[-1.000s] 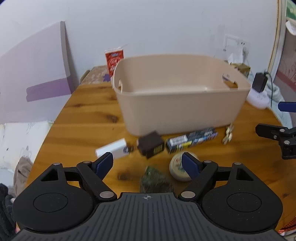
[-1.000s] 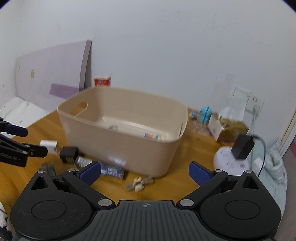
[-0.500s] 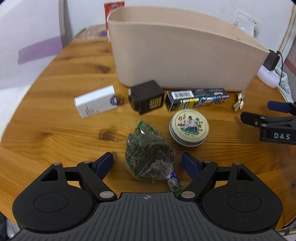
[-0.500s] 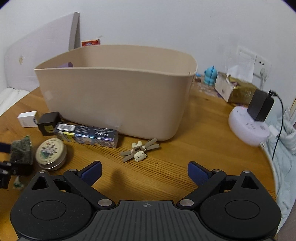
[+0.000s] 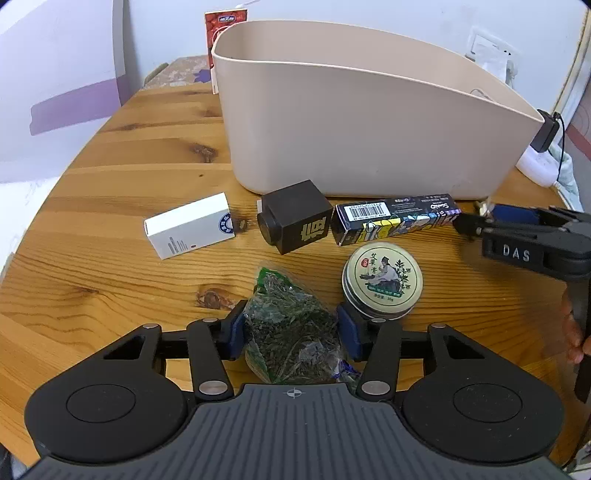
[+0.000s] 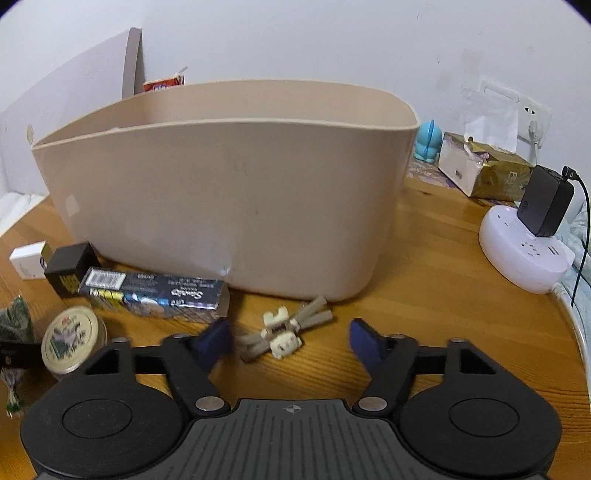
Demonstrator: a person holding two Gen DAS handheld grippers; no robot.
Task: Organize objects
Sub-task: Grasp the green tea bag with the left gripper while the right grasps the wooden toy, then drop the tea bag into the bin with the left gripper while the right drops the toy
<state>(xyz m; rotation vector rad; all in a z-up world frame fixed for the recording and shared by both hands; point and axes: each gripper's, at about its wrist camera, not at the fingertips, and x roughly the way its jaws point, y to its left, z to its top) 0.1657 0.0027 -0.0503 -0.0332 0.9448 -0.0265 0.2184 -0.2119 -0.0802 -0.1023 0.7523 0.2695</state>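
Observation:
A beige plastic bin (image 5: 369, 122) stands on the wooden table; it also shows in the right wrist view (image 6: 229, 206). My left gripper (image 5: 291, 330) is closed against both sides of a clear bag of dried green herbs (image 5: 291, 332) on the table. My right gripper (image 6: 290, 341) is open, its fingers either side of a small beige toy figure (image 6: 282, 332) on the table. In front of the bin lie a white box (image 5: 190, 230), a black cube (image 5: 295, 216), a long dark carton (image 5: 395, 218) and a round tin (image 5: 382, 280).
A white power hub with a black charger (image 6: 528, 236), a tissue box (image 6: 480, 173) and a blue figurine (image 6: 428, 140) sit right of the bin. A red carton (image 5: 221, 22) stands behind it. A purple board (image 5: 62, 96) leans on the left.
Both grippers came down and forward toward the table. The left jaws narrowed around the herb bag. The right jaws narrowed and now flank the toy figure.

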